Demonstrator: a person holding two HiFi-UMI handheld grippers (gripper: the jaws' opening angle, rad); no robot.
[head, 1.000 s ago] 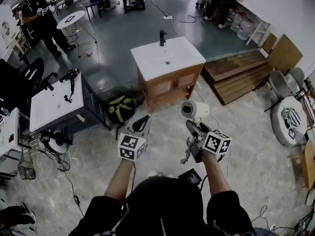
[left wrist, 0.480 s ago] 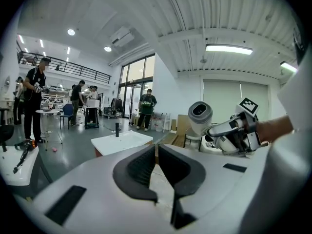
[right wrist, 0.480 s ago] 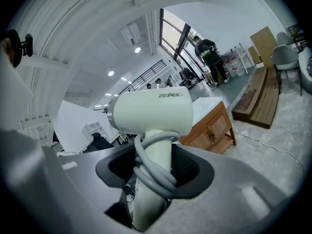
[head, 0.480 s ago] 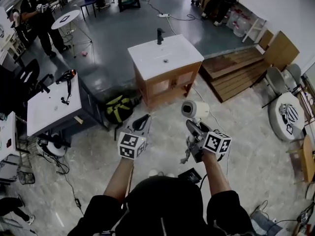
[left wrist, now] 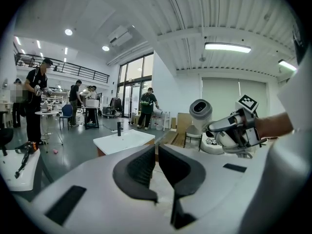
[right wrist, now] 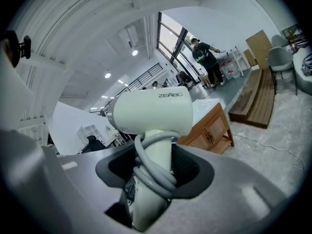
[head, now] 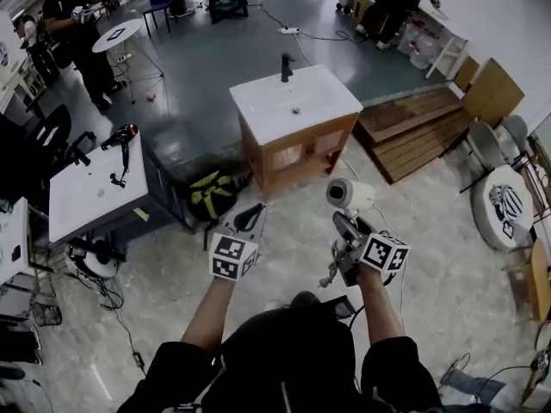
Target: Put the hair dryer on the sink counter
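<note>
A white hair dryer (head: 349, 194) stands upright in my right gripper (head: 344, 229), which is shut on its handle with the grey cord wound round it. The right gripper view shows the dryer (right wrist: 151, 112) close up between the pads of the gripper (right wrist: 153, 165). The white sink counter (head: 295, 101) with a black tap sits on a wooden cabinet farther ahead, and appears small in the left gripper view (left wrist: 124, 140). My left gripper (head: 247, 222) hovers beside the right one, its pads together on nothing (left wrist: 157, 147). From there the dryer (left wrist: 200, 110) is off to the right.
A white table (head: 86, 188) at the left carries a black hair dryer (head: 120, 136). A green and black backpack (head: 211, 192) lies beside the cabinet. Wooden steps (head: 422, 132) lie to the right, with a round table (head: 508, 205) beyond. People stand at the back.
Both grippers and the dryer have drifted slightly right in the head view. The grip on the handle is unchanged. The people at the back have shifted.
</note>
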